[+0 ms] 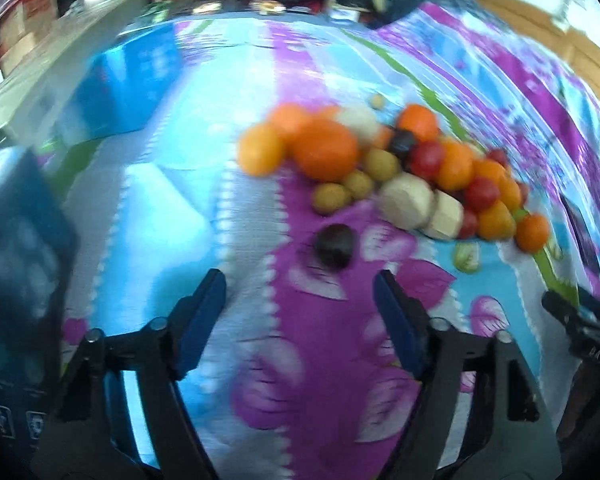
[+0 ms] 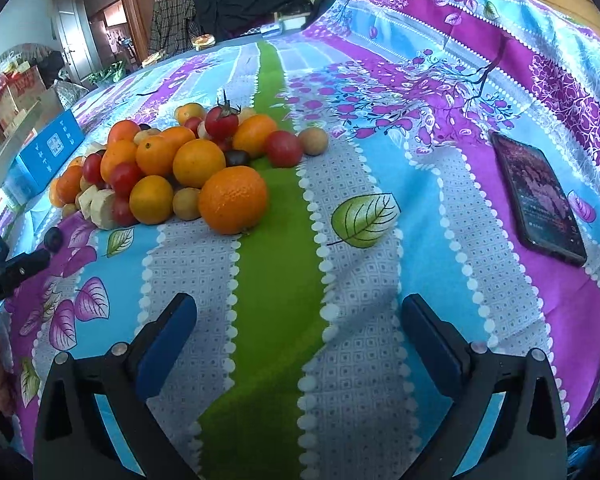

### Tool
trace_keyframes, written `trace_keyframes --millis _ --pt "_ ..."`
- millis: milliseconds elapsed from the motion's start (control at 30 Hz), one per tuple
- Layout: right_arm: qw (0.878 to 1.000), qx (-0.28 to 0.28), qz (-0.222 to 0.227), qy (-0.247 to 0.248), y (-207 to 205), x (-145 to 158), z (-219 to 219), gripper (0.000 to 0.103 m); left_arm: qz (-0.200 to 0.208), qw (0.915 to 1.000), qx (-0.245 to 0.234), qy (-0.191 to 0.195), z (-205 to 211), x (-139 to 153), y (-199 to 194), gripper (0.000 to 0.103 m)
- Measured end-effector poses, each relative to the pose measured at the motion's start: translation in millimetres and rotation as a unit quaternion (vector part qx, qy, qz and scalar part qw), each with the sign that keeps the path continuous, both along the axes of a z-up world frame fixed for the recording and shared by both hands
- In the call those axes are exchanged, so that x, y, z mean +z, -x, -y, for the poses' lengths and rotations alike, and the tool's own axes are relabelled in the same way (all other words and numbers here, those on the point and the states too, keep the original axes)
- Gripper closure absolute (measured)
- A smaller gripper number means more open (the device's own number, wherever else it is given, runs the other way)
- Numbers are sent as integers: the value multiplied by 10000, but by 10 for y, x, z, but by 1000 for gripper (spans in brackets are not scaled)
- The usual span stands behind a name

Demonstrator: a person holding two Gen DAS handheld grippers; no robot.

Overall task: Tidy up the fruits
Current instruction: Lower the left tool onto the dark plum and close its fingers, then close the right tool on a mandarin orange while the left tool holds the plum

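Both jaws wide apart (nothing held), fruit pile (image 2: 172,168) ahead

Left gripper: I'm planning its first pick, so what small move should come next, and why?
Probably ease the left gripper forward toward the dark plum. Its jaws are open and empty, and the plum lies alone just ahead of them, apart from the fruit pile.
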State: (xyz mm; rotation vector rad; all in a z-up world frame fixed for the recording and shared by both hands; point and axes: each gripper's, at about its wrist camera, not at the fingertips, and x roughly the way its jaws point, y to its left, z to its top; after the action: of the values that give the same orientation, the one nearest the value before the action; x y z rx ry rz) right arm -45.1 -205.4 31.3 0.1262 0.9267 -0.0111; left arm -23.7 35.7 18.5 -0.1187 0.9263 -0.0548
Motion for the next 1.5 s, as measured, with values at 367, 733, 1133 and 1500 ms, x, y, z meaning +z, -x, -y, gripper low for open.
trace_keyframes --millis 367,733,1133,1500 --pt "9999 51 98 -112 -8 -10 19 0 -9 9995 -293 -94 134 -39 -202 33" --pt "9958 640 94 -641 193 268 -53 21 4 9987 -467 208 155 -74 -238 71" --pt "9930 994 24 -646 -480 262 -95 28 -58 9991 -367 204 167 66 -176 78" --pt "9910 1318 -130 -183 -677 45 -230 57 -38 9990 -338 300 147 229 -141 81"
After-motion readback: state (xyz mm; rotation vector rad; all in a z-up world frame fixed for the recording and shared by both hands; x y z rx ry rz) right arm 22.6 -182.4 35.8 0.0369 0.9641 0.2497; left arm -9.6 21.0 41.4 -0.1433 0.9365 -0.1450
